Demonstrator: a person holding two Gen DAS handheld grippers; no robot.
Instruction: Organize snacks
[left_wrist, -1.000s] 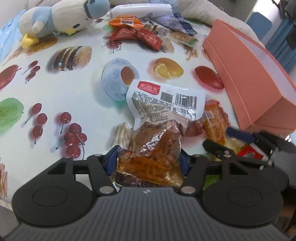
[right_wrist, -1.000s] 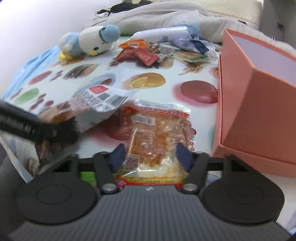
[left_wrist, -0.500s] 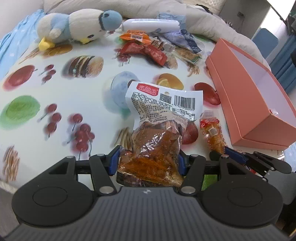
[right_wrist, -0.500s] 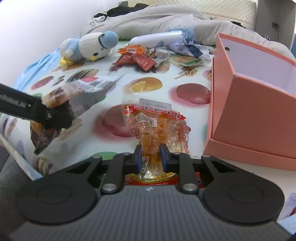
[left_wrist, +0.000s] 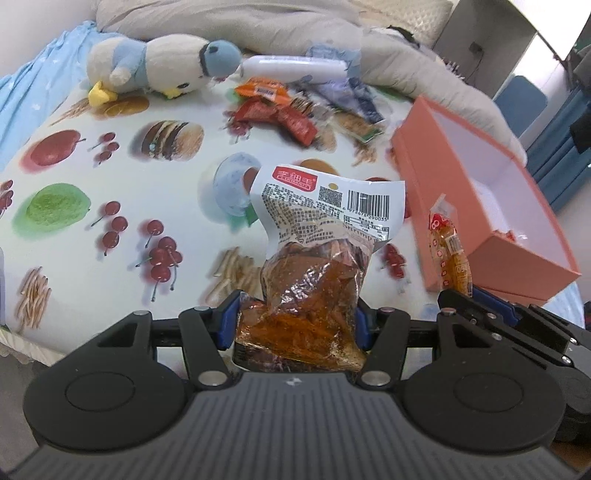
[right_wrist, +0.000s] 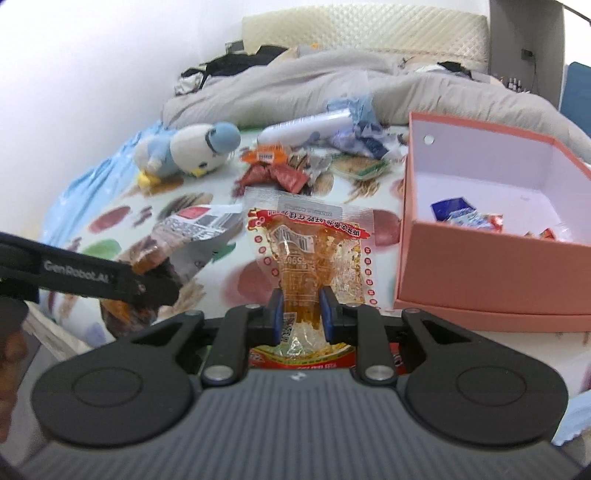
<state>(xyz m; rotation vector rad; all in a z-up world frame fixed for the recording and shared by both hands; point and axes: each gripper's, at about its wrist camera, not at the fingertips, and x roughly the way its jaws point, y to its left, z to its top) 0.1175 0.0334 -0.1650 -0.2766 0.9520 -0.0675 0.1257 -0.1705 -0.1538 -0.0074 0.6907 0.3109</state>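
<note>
- Step in hand, as judged: both packets are gripped and clear of the cloth; the next move calls for carrying each over the rim of the open salmon-pink cardboard box (right_wrist: 491, 273), then parting the jaws above its white floor.
- Clear plastic packet of dark red-brown spiced snack with white printed label (left_wrist: 306, 295): lower end sits between the blue pads of the left gripper (left_wrist: 297, 323); jaws stand fairly wide but clamped on the bulky pouch, label end pointing far.
- Small clear packet of orange-glazed snack with red dotted border (right_wrist: 306, 258): pinched at its narrow waist by the right gripper (right_wrist: 301, 314); jaws close together on it, top flaring out on the far side.
- Box lies at the right of the scene, near the right gripper; a few blue and red wrappers already lie on its floor.
- Bed cover printed with fruit and food pictures (left_wrist: 92, 240) lies below both packets.
- Far: loose pile of red, orange and purple snack wrappers (left_wrist: 288, 110), not yet sorted.
- Far left: blue-and-cream plush bird toy (left_wrist: 159, 62), lying on its side.
</note>
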